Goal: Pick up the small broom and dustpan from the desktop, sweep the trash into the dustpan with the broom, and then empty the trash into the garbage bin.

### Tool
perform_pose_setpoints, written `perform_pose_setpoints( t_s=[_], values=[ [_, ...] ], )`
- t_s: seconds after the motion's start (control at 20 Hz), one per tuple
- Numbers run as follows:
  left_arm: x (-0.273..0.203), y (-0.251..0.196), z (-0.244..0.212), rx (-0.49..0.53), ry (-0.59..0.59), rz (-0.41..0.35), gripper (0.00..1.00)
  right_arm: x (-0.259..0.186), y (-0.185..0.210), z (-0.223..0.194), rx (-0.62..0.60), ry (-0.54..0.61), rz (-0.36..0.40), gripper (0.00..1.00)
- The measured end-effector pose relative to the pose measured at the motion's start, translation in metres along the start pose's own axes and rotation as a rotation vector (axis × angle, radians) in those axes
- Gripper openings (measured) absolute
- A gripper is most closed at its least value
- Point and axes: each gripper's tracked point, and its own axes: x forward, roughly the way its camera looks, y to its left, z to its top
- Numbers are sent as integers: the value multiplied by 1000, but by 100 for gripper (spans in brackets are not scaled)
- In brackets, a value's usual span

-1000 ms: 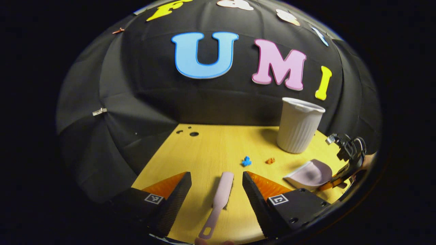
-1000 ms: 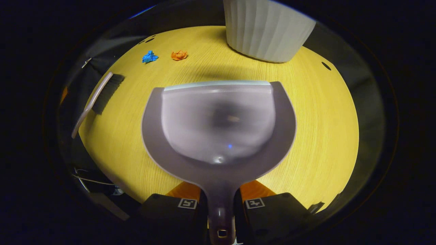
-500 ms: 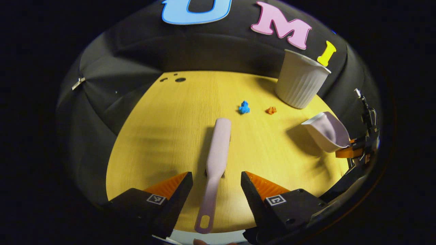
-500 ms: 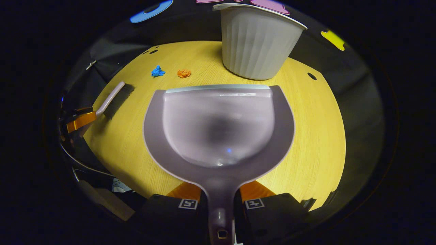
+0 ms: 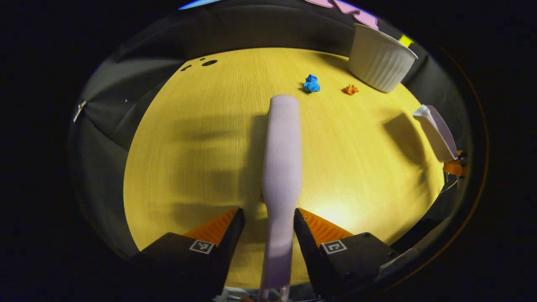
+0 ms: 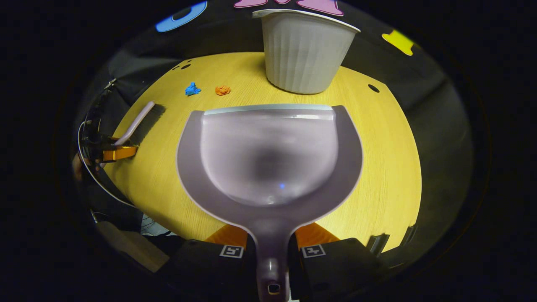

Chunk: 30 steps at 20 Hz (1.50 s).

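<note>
The yellow wood-grain desktop (image 5: pixel 201 147) carries everything, with a few dark round holes near its far edge. At the far side stands the white ribbed plastic garbage bin (image 6: pixel 304 54), upright and open at the top.

The pale lilac plastic dustpan (image 6: pixel 268 155) is held off the desktop with its flat front lip toward the bin, and its handle runs back between the fingers of the right gripper (image 6: pixel 272 247), which press on it from both sides. In the left gripper view the same dustpan (image 5: pixel 436 132) appears edge-on at the right, casting a shadow on the wood.

The small broom with a pale lilac handle and dark bristles (image 5: pixel 282 167) lies on the desktop, its head pointing toward the trash. Its handle passes between the fingers of the left gripper (image 5: pixel 268 228), which stand narrowly apart on either side of it; whether they touch it I cannot tell. In the right gripper view the broom (image 6: pixel 140 121) sits near the desktop's left edge.

Beyond the broom head lie a crumpled blue paper scrap (image 5: pixel 311 83) and, just beside it toward the bin, a smaller crumpled orange paper scrap (image 5: pixel 350 89).
</note>
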Motion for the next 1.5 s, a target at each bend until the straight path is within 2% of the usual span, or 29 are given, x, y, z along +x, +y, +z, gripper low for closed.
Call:
perform_pose_setpoints(
  t_s=[0.15,0.3,0.4,0.55,0.8,0.85,0.9,1.05,1.1,1.15,1.2,1.3,1.45,1.5],
  values=[
    [0,-1,-1,33,9,-8,71,-5,-5,-3,12,-5,-4,35],
    [1,-1,3,30,-5,7,34,-9,-2,-1,23,-10,12,35],
    [0,-1,7,-13,-8,18,30,-10,2,0,7,-8,28,35],
    [0,1,35,-42,-57,18,28,-9,4,0,-61,26,32,35],
    [14,3,104,35,-125,15,27,-5,20,-3,-172,86,70,35],
    [18,3,118,44,-139,12,30,-1,24,-2,-194,101,78,42],
    [24,3,132,54,-153,8,27,2,28,0,-215,113,87,35],
    [37,3,168,124,-173,-2,27,12,40,3,-269,147,98,35],
    [43,0,177,160,-178,-7,28,16,44,4,-282,157,102,28],
    [49,-4,185,194,-179,-17,27,20,48,6,-290,165,104,28],
    [53,-8,189,226,-169,-27,27,23,51,8,-295,174,107,35],
    [62,-20,193,285,-151,-55,28,29,55,10,-304,191,109,35],
    [67,-50,196,340,-152,-139,29,39,63,14,-315,206,110,35],
    [66,-61,194,361,-150,-170,27,41,63,15,-317,210,112,42]
  ],
)
